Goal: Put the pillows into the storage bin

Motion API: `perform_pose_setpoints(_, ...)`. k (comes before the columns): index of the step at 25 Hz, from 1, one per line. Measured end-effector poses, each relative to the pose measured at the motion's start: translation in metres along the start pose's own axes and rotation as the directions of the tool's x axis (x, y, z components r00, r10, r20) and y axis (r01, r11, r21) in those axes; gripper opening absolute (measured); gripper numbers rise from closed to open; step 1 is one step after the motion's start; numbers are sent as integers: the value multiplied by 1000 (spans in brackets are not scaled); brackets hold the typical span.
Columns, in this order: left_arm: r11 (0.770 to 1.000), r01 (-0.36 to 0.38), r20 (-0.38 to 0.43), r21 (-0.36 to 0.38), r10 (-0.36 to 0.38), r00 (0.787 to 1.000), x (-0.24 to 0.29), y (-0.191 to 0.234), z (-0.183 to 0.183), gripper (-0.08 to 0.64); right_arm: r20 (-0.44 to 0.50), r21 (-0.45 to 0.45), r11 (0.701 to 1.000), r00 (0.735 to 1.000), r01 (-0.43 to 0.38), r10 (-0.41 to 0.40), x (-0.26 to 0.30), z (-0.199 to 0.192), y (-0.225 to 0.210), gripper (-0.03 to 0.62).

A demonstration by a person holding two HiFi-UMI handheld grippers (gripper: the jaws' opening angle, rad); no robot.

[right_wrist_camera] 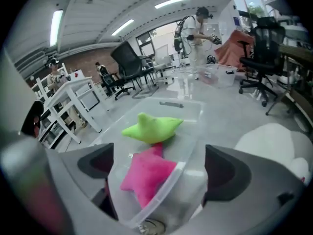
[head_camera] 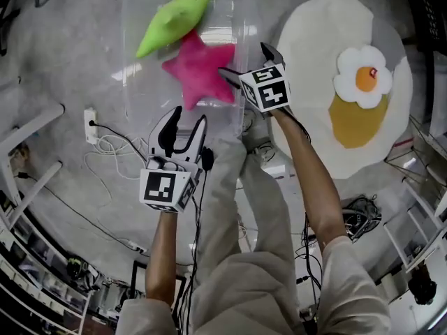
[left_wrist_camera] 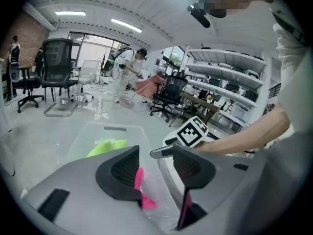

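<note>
Pink star pillow (head_camera: 200, 70) lies inside the clear storage bin (head_camera: 143, 82), toward its near right part. Green pillow (head_camera: 174, 21) is in the same bin, farther off and to the left, one edge touching the pink star's far point. The bin stands on the grey floor (head_camera: 63, 61).

Right hand-held gripper (head_camera: 248, 63) is over the bin's right rim, pointing down at it. Its jaws are wide apart. In the right gripper view (right_wrist_camera: 161, 175) the bin's near corner and the pink pillow show between them, with neither pad pressing on anything.

Left hand-held gripper (head_camera: 188, 115) is at the bin's near edge, well apart from both pillows. Its jaws are also parted, with nothing gripped. The left gripper view (left_wrist_camera: 157, 165) shows only a strip of pink beyond the gap.

To the right of the bin, a fried-egg-shaped rug (head_camera: 314, 40) carries a white flower-shaped pillow (head_camera: 362, 75) with an orange centre. To the left, a power socket block (head_camera: 91, 125) and white cables (head_camera: 112, 149) lie on the floor.
</note>
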State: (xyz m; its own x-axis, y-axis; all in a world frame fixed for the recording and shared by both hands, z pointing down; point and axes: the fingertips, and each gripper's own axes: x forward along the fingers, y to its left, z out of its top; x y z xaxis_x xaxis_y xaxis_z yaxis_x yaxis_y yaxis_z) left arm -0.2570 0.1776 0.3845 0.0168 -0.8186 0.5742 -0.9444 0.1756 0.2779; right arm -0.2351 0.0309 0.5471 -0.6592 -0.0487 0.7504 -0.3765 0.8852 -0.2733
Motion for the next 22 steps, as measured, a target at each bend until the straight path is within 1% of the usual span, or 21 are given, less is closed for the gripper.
perform_pose_setpoints(2, 997, 64, -16, 38, -64, 998, 19, -21, 5, 213, 22, 71, 996, 998, 55, -57, -25, -14, -34, 574)
perform_pose_setpoints(5, 985, 145, -46, 90, -141, 989, 45, -52, 9, 215, 58, 164, 979, 989, 122, -133, -59, -32, -77, 574)
perform_pose_setpoints(8, 971, 202, -74, 125, -194, 978, 67, -90, 5, 214, 83, 225, 958, 977, 175, -198, -97, -53, -118, 574)
perform_pose_setpoints(10, 959, 243, -95, 146, -231, 968, 80, -121, 1, 214, 88, 262, 942, 967, 209, -239, -122, -74, -144, 574)
perform_pose_setpoints(12, 936, 303, -126, 178, -284, 951, 94, -148, -2, 214, 85, 318, 913, 952, 254, -295, -145, -99, -169, 574)
perform_pose_setpoints(16, 882, 407, -200, 237, -366, 909, 119, -190, -9, 215, 74, 433, 842, 918, 321, -389, -181, -144, -206, 574)
perform_pose_setpoints(19, 843, 468, -248, 264, -410, 878, 139, -222, -16, 213, 58, 500, 790, 897, 354, -438, -201, -176, -229, 574)
perform_pose_setpoints(22, 813, 510, -281, 281, -438, 854, 155, -255, -23, 215, 46, 547, 751, 883, 370, -467, -219, -205, -249, 574)
